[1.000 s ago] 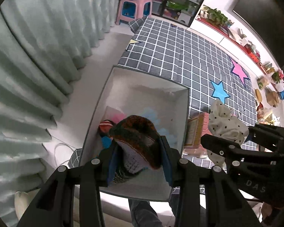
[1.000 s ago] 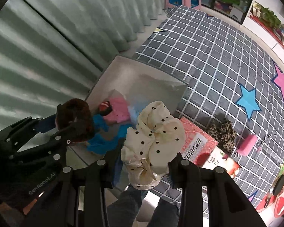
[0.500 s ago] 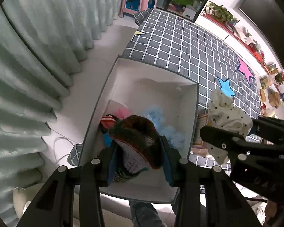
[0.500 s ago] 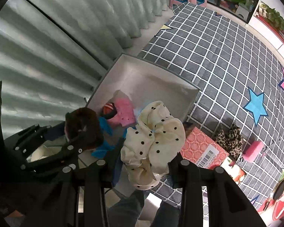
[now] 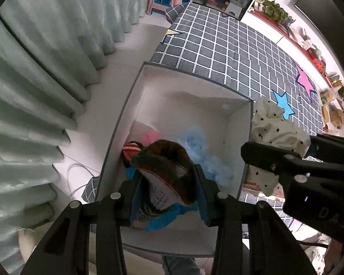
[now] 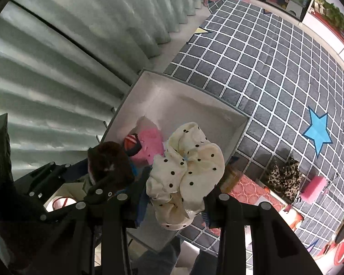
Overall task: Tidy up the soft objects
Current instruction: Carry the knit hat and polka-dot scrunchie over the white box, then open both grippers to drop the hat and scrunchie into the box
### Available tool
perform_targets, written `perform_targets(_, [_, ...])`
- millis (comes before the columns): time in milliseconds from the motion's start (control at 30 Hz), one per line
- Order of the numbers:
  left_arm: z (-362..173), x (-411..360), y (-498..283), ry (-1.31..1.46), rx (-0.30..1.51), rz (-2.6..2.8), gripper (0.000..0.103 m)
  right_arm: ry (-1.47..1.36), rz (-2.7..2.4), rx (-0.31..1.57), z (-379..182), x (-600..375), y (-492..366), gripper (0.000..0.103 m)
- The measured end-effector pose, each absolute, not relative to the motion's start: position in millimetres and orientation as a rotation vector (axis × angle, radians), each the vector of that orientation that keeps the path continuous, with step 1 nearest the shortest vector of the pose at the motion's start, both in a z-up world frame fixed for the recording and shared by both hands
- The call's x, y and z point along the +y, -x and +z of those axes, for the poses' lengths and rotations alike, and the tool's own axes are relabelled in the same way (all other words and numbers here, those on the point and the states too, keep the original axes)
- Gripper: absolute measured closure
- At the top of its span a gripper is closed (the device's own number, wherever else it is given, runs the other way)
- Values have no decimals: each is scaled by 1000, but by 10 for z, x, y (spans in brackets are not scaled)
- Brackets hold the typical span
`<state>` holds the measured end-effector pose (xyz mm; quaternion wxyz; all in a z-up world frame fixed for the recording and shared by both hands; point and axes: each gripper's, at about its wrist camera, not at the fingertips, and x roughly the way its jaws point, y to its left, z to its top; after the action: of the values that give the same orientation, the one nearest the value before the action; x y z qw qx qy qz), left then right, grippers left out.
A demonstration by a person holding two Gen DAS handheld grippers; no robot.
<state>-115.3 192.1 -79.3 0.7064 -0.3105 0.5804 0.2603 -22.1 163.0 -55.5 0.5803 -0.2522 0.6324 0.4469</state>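
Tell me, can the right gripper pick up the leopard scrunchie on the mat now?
Probably not: the right gripper is shut on the dotted scrunchie, so it must drop that first. The leopard scrunchie itself lies uncovered.

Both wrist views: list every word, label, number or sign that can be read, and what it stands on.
"DAS": pale letters on the black body of the right claw, left wrist view.
Red patterned box beside the white bin: any print is too blurred to read.
Shelf items along the far wall: too small to read.
Nothing else legible.
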Motion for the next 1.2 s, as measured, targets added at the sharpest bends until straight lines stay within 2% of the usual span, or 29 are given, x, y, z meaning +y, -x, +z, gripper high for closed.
perform_targets(433, [-970, 1957, 1058, 681, 1326, 570, 58, 575, 1042, 1522, -745, 1722, 130, 64])
perform_targets(600, [-971, 1953, 1036, 671, 1326, 576, 50, 573, 1051, 1527, -782, 1738, 113, 63])
perform_targets(633, [-967, 1951, 1029, 669, 1328, 577, 49, 572, 1051, 1526, -783, 1735, 107, 58])
perform_targets(667, [-961, 1951, 1027, 672, 1329, 575, 46, 572, 1051, 1523, -779, 1735, 99, 58])
perform_targets(733, [-943, 1951, 1015, 675, 1330, 572, 33, 571, 1062, 1522, -770, 1730, 88, 55])
perform_targets(767, [-926, 1950, 1014, 676, 1323, 572, 23, 569, 1069, 1522, -764, 1728, 86, 43])
perform_targets(833, [-900, 1949, 1006, 679, 1311, 578, 20, 560, 1077, 1516, -745, 1720, 74, 29])
perform_targets(933, [-893, 1962, 980, 701, 1316, 578, 12, 543, 1074, 1510, -704, 1703, 43, 29])
perform_targets(1000, [-874, 1967, 961, 712, 1313, 581, 0, 529, 1066, 1499, -659, 1674, 0, 29])
perform_targets(1067, [-840, 1967, 938, 721, 1311, 581, 0, 506, 1055, 1496, -608, 1614, -95, 27])
perform_targets(1100, [-820, 1965, 916, 726, 1306, 574, 0, 500, 1041, 1498, -590, 1585, -142, 24])
perform_targets(1133, [-788, 1958, 879, 730, 1300, 566, 0, 488, 1025, 1495, -567, 1534, -214, 16])
perform_targets(1200, [-722, 1939, 806, 728, 1287, 555, 0, 452, 993, 1491, -519, 1404, -372, 14])
